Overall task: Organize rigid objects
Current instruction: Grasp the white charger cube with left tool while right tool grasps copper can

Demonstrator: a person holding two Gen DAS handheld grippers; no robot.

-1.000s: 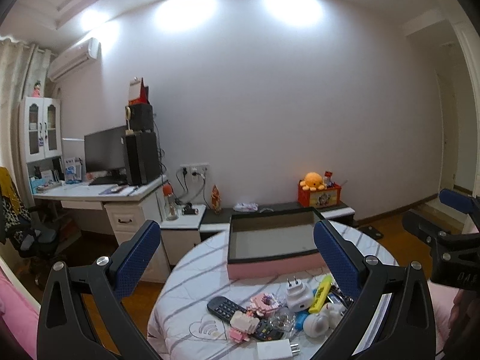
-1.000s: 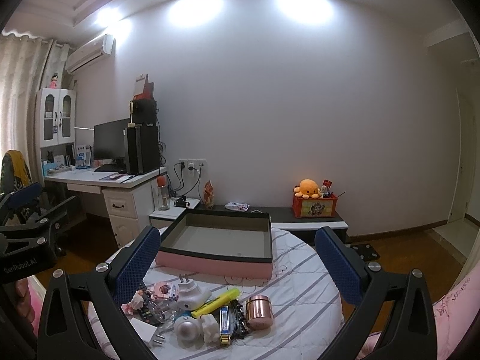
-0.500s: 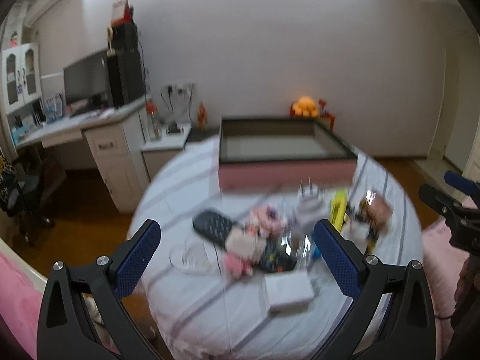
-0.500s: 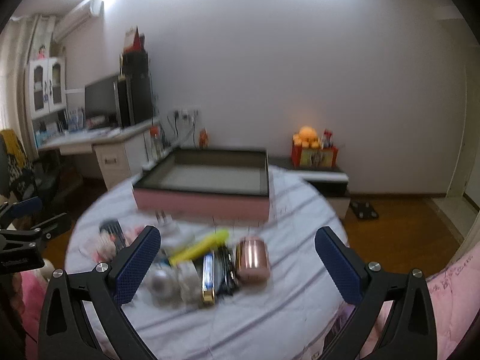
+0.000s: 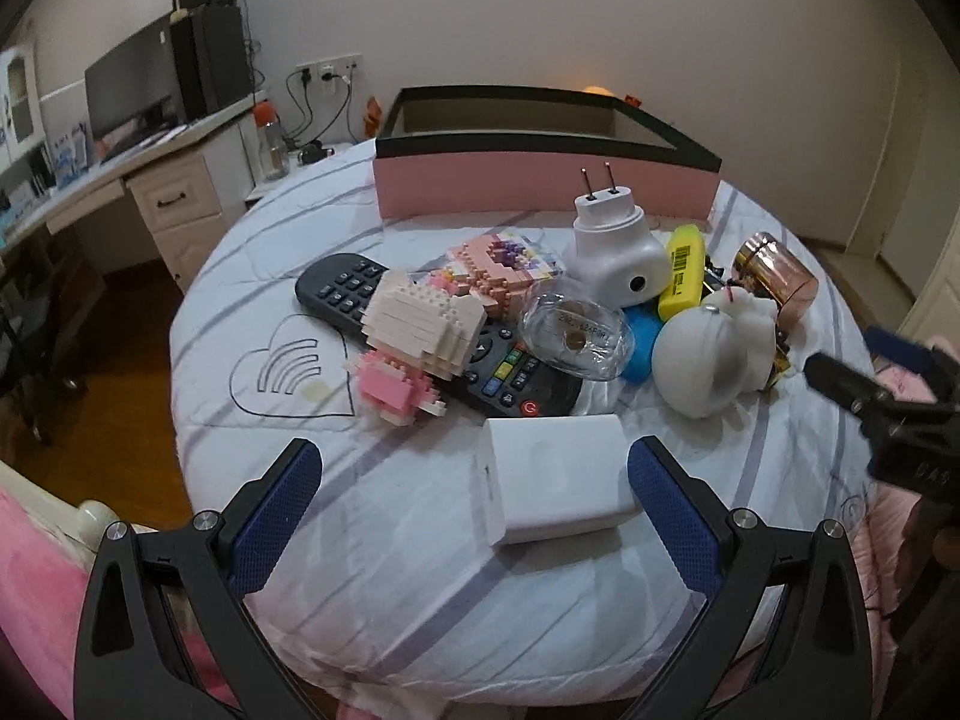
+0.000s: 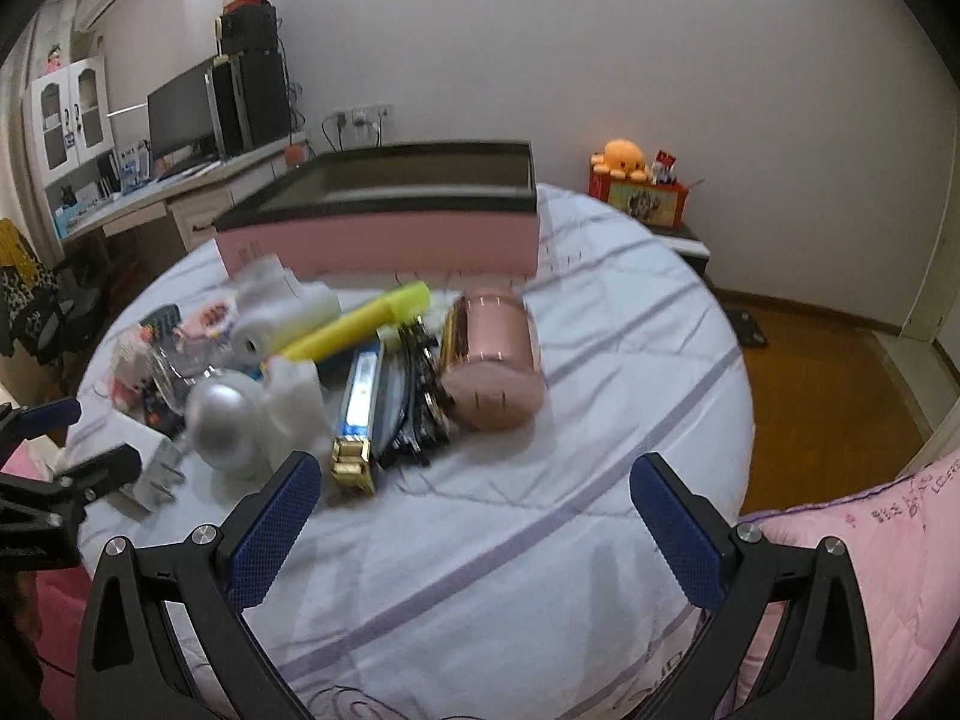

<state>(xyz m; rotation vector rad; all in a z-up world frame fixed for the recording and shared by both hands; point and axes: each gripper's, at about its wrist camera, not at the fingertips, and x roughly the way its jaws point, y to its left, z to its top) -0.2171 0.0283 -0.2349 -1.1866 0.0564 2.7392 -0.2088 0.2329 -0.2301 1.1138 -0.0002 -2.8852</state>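
Note:
A heap of small objects lies on a round white-clothed table (image 5: 420, 570). In the left wrist view a white charger block (image 5: 555, 480) sits between the blue pads of my open left gripper (image 5: 474, 486), not touched. Behind it lie a black remote (image 5: 420, 330), a pink-and-white brick figure (image 5: 414, 354), a clear case (image 5: 573, 336), a white plug adapter (image 5: 612, 246) and a yellow highlighter (image 5: 684, 264). An open pink box (image 5: 540, 192) stands at the back. My right gripper (image 6: 477, 510) hangs open over bare cloth, short of a rose-gold jar (image 6: 492, 360).
A desk (image 5: 90, 180) with a monitor and a drawer unit stands at the left beyond the table. A low shelf carries an orange plush on a red box (image 6: 636, 186). Pink bedding (image 6: 870, 570) borders the table's near right. Wooden floor surrounds it.
Both grippers have tilted down and come closer to the table, so the heap now fills the views. The white charger now lies between the left pads. Both stay open.

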